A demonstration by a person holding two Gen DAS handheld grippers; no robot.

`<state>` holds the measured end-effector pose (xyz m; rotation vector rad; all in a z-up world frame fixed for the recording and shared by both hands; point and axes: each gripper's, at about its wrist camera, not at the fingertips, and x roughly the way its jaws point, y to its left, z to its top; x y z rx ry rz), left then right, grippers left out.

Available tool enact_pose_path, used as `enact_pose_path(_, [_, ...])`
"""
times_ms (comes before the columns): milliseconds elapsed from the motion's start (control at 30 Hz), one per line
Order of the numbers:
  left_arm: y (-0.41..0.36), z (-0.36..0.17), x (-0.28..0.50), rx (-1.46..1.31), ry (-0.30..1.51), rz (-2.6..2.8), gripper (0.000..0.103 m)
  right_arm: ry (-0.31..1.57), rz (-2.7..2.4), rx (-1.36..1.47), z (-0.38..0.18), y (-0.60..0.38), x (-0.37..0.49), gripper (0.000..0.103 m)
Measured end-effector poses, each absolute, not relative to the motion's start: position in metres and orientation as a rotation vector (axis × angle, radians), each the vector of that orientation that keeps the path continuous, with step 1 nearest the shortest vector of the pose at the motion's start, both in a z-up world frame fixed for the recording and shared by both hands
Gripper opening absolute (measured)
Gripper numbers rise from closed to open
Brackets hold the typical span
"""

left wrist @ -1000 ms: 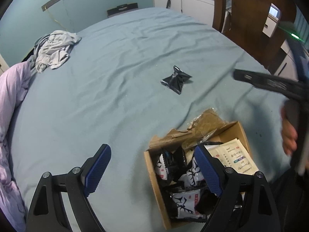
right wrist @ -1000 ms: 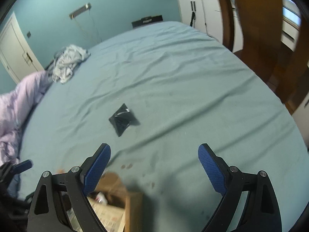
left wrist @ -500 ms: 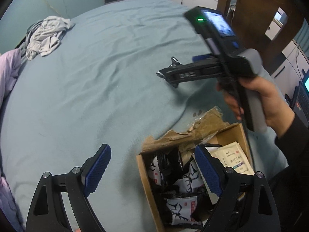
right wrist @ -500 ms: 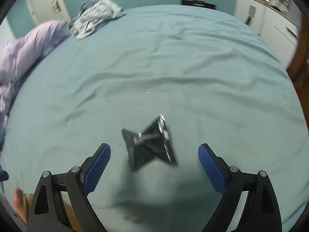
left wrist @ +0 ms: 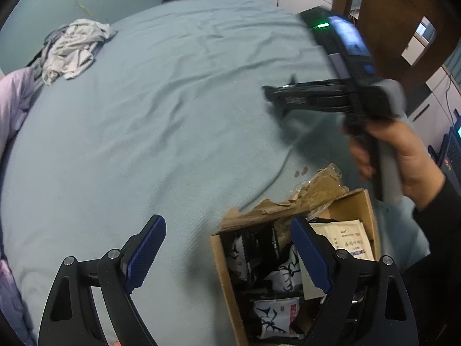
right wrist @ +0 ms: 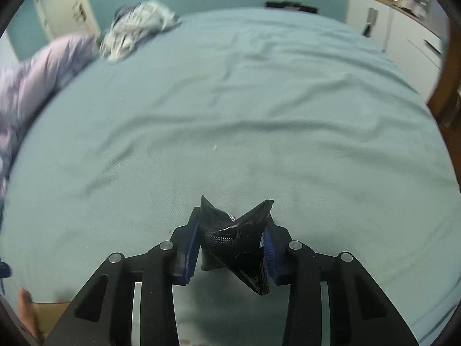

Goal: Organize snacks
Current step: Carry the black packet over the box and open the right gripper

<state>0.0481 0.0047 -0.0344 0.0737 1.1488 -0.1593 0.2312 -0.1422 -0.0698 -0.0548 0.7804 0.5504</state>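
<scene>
Left wrist view: the left gripper (left wrist: 227, 255) hangs with its jaws spread wide and nothing between them. Its left finger is over bare blue sheet (left wrist: 161, 121); its right finger is over the open cardboard box (left wrist: 223, 265), which sits just below and right of it and holds black-and-white snack packs (left wrist: 272, 317) and a white sachet (left wrist: 350, 243). A torn brown flap (left wrist: 291, 201) stands at the box's far rim. Ahead and to the right, a hand (left wrist: 403, 155) holds the right gripper (left wrist: 276, 95), whose tips are down at the sheet, well beyond the box.

Right wrist view: the right gripper (right wrist: 230, 245) has just been closing and now pinches a crumpled black packet (right wrist: 234, 239) between its blue pads, the packet standing up between the fingers just above the sheet. A box corner (right wrist: 49, 317) shows far down to the left.
</scene>
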Motion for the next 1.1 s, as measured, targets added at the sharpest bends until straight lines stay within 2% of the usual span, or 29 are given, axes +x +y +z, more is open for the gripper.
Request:
enact_pose_path(300, [0.006,-0.016,0.03,0.128,1.049,-0.125,0.09,0.694,0.612,0.061,-0.029,-0.187,0.121,0.036])
enact_pose_path(533, [0.005,-0.008,0.02,0.158,1.009,-0.127,0.09,0.705,0.612,0.035,-0.047,-0.2,0.039,0.036])
enact_pose_path(933, [0.006,-0.002,0.005,0.211,0.952,-0.116,0.09,0.797,0.604,-0.032,-0.053,-0.174,0.014,0.039])
enact_pose_path(1033, [0.009,-0.003,0.005,0.205,0.958,-0.104,0.09,0.777,0.607,0.028,-0.049,-0.18,0.012,0.043])
enact_pose_path(1100, [0.01,-0.005,0.006,0.2,0.97,-0.102,0.09,0.748,0.561,0.064,-0.046,-0.185,0.011,0.061])
